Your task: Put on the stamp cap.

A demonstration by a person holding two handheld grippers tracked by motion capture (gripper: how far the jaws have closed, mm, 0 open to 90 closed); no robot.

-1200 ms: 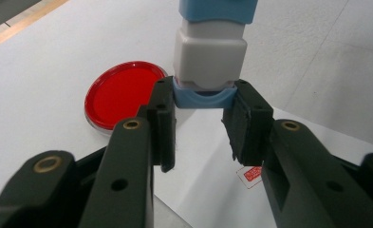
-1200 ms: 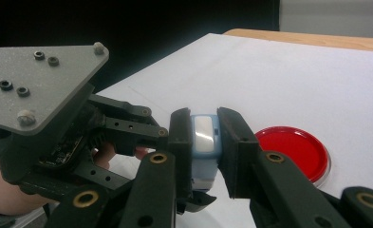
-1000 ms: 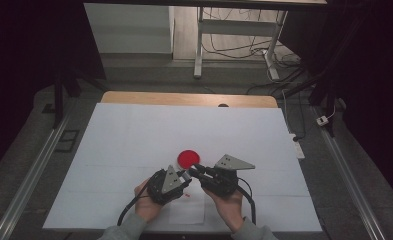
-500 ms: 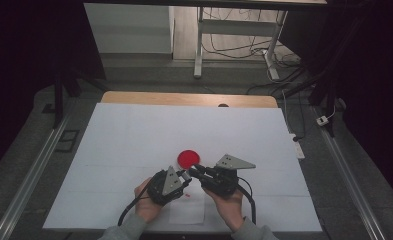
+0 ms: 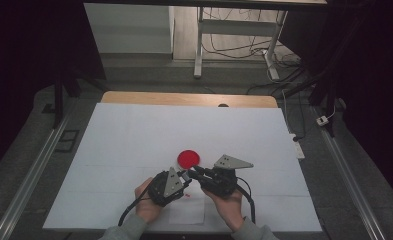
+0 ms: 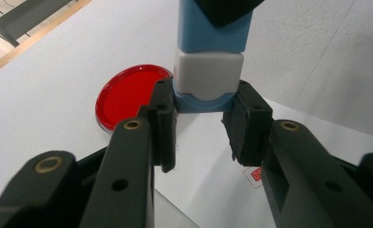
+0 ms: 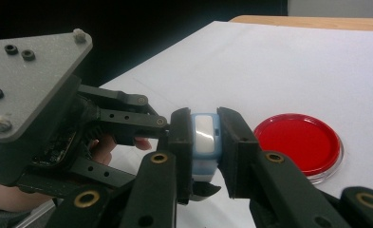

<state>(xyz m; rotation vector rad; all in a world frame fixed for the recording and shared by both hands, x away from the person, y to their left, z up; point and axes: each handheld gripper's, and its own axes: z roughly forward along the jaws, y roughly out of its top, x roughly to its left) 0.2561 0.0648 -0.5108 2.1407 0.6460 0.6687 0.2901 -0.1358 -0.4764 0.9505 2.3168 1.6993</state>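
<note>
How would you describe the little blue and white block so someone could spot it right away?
Start at the white sheet covering the table and find the round red dish near its front middle. Just in front of it, the two claws meet, both shut on the blue and white block. It is boxy and pale, unlike the flat red dish.

Two hand-held grippers meet tip to tip over a sheet of paper (image 5: 186, 212) at the near edge of a white table (image 5: 134, 135), with a red dish (image 5: 189, 158) just beyond them as the nearest obstacle amid open surface.
</note>
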